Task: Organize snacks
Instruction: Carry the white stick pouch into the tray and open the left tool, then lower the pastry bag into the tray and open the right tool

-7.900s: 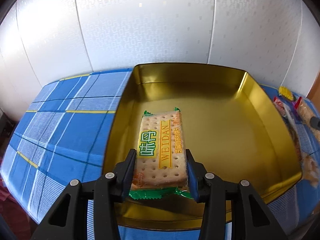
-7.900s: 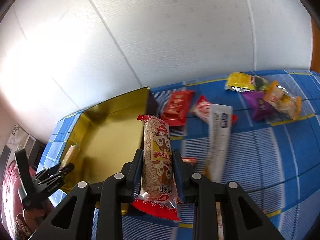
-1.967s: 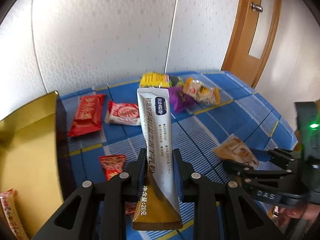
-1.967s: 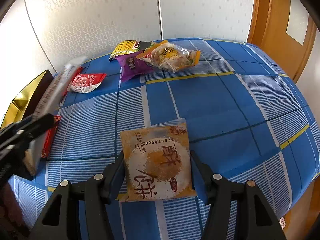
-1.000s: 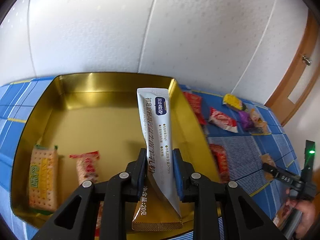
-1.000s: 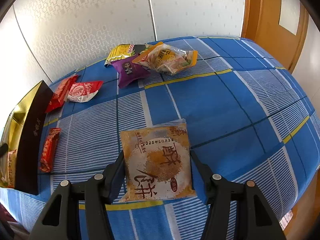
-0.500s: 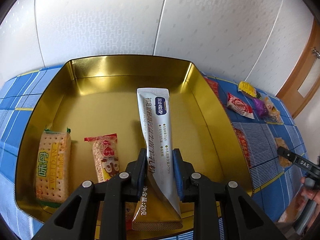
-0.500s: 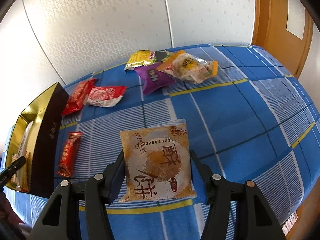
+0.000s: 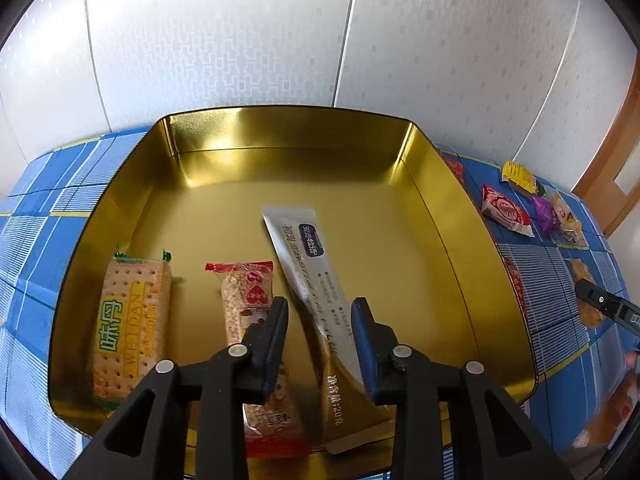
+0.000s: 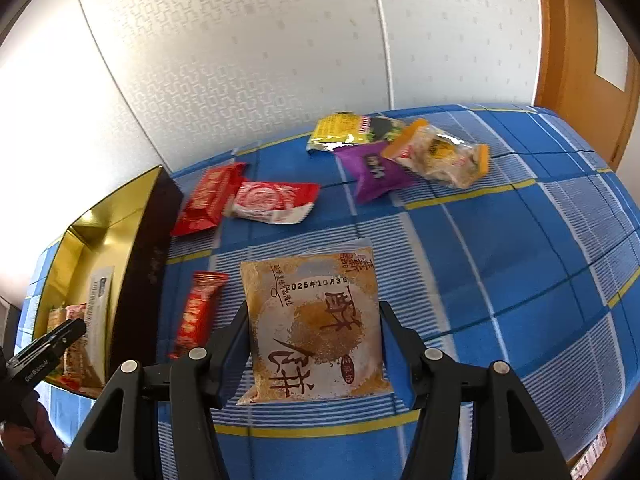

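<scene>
Silver stick sachet (image 9: 316, 280) lies flat in gold tin (image 9: 452, 240), beside rice bar (image 9: 248, 300): light, limp, slippery foil; my left tongs (image 9: 320, 336) just opening, pads off it. Right tongs (image 10: 312, 344) clamped on pastry packet (image 10: 316, 320) edges over worktop (image 10: 500, 264): crumbly, grip gently.

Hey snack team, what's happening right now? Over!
Left gripper jaws just opened, silver sachet dropped in gold tin. Right gripper clamps brown pastry pack. Nothing in the way.
</scene>
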